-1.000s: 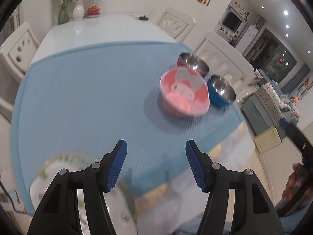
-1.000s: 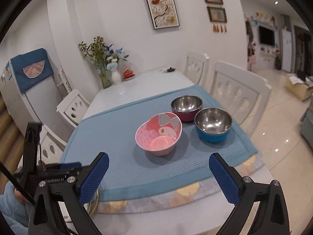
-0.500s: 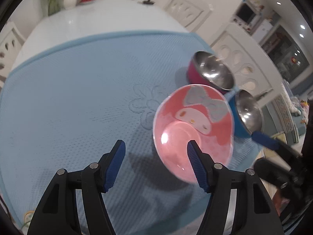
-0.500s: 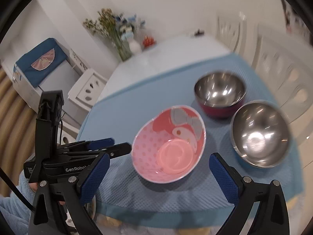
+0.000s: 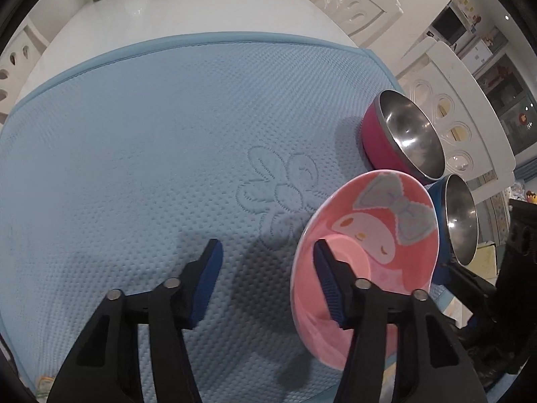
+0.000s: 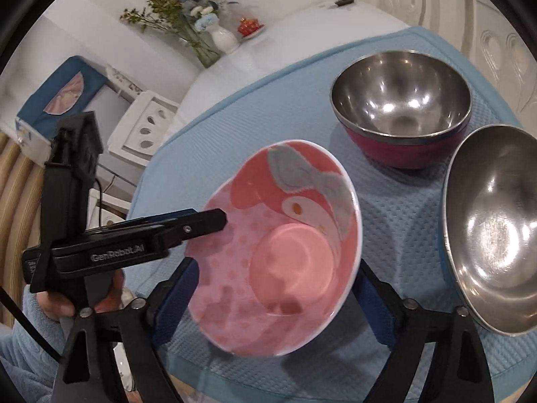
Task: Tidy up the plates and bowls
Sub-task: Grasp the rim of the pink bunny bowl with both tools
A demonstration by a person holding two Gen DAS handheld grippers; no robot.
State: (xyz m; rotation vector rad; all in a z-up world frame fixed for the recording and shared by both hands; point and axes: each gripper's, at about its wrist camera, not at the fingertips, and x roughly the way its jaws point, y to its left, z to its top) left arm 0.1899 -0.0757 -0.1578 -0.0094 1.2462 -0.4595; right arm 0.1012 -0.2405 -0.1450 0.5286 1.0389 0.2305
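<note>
Right wrist: pink bowl (image 6: 275,252) between closing right jaws.

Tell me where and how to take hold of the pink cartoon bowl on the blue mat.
Grip the pink cartoon bowl by its thin rim on the near left side, one pad inside the wall and one outside, coming down from above. That side faces open blue mat; the far and right sides are crowded by the magenta steel bowl and the blue steel bowl. The open top leaves the rim exposed.
</note>
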